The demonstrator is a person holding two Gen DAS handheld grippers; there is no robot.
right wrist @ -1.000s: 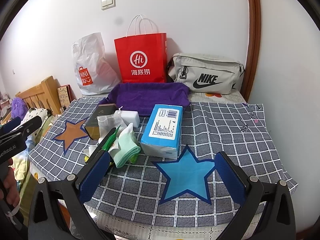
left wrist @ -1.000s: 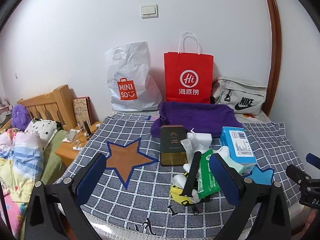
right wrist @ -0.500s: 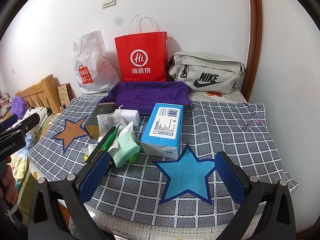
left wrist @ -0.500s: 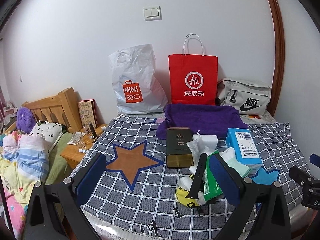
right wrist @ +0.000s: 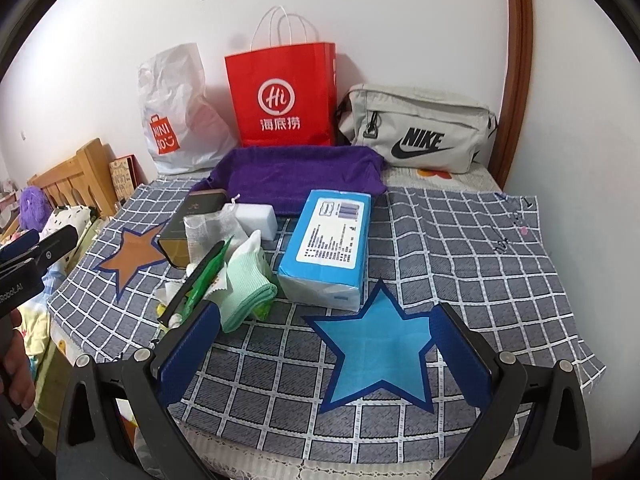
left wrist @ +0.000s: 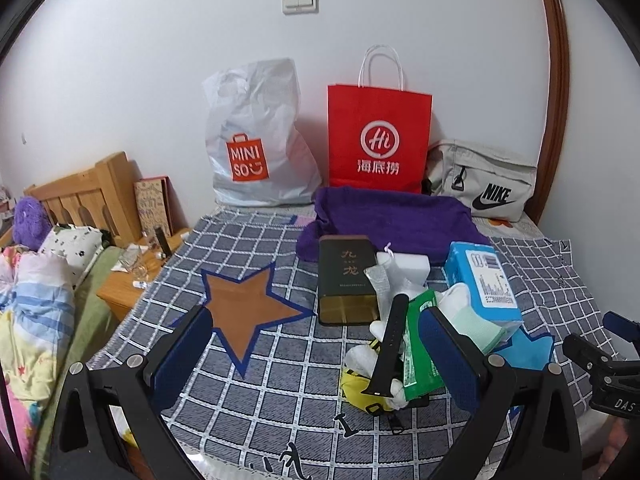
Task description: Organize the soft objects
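**Approach to the pile of soft goods, nothing yet grasped**

Jaws of both tools are spread wide and hold nothing. The left gripper (left wrist: 316,356) hangs over the near edge of the checked cloth (left wrist: 280,392), in front of the brown star (left wrist: 248,304); the right gripper (right wrist: 324,352) hangs over the blue star (right wrist: 376,352). The step in hand is judged to be the choice and approach of a first soft item, so the task is taken to be at its very start.

The approach would best be made low and level, with one pad slid under a free edge and the other brought down on top, so that cloth is pinched and not pushed. A single item should be singled out, since neighbours overlap and could be dragged along. The hard things in the heap, the dark tin (left wrist: 347,280) and the black watch strap (left wrist: 390,344), are best left alone.

The mint-green folded sock (right wrist: 246,284) lies in the middle of the cloth, touching the blue tissue pack (right wrist: 328,252) on one side and the green packet (left wrist: 420,348) on the other. It looks limp and ribbed, likely to sag when lifted. A purple towel (right wrist: 300,176) lies spread behind the heap, in front of the red paper bag (right wrist: 284,96); it is broad and would probably need both tools. A white block (right wrist: 256,216) sits just before it.
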